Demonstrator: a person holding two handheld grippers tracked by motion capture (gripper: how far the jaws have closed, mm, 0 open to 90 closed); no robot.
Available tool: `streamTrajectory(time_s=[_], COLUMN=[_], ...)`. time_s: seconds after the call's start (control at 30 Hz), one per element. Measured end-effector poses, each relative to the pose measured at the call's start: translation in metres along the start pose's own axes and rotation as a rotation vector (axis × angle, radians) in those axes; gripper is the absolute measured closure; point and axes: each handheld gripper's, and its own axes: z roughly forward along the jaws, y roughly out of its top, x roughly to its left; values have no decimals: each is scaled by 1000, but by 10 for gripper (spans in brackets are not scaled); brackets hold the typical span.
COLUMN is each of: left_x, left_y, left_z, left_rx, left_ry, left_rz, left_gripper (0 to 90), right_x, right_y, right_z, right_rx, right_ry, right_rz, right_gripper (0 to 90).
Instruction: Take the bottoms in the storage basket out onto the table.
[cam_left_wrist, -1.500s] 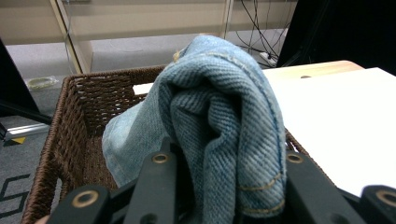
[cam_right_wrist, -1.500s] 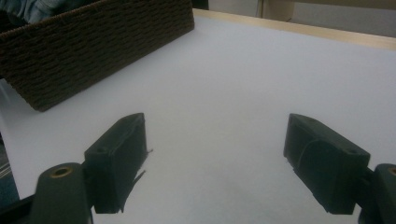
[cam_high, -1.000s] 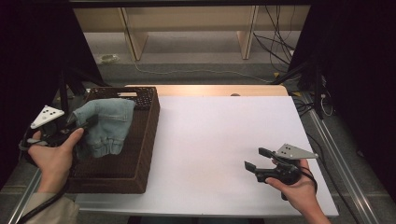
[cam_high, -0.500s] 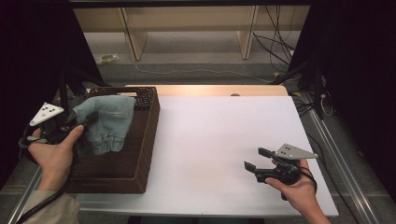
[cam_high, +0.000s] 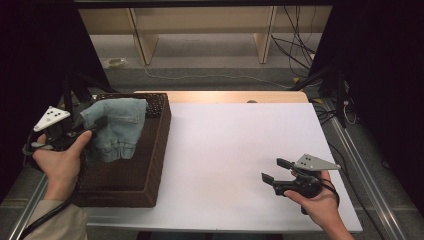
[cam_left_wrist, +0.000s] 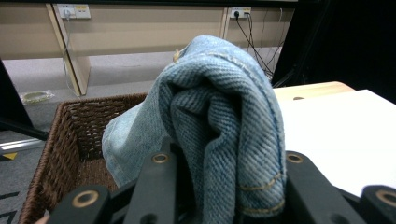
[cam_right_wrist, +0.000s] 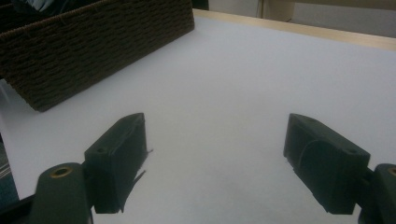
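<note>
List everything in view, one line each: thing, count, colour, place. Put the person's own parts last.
Denim garment: one, light blue, lifted over the basket, clamped in the left tongs.
Wicker basket: one, dark brown, left part of the table.
Table: one, white top with a wooden far edge, centre.
Shelf units: pale wood, on the floor beyond the table.
Cables: several, dark, floor at the far right.
Left tongs: one, black, shut on the garment.
Right tongs: one, black, open, over the table at the near right.
Hands: two, one on each tongs.

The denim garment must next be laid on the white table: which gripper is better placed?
Probably left: the left gripper is shut on the denim garment above the wicker basket; the right gripper is open, empty.
</note>
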Motion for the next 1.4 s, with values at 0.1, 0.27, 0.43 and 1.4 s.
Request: streamTrajectory(time_s=[0.1,0.27,0.43,1.4], left_x=[-1,-2,-4,-10], left_y=[1,3,5,14], left_z=[0,1,2,5], left_rx=[-5,-10,-14,-41], left_ry=[-1,-4,-9,-25], left_rz=[-3,-3,-4,-7], left_gripper=[702,702,702,702], right_x=[0,0,0,0], right_y=[0,0,0,0], right_z=[0,0,0,0], right_rx=[0,-1,-2,-4], right_ry=[0,0,0,3], right_rz=[0,0,-2,0], right_gripper=[223,223,223,223])
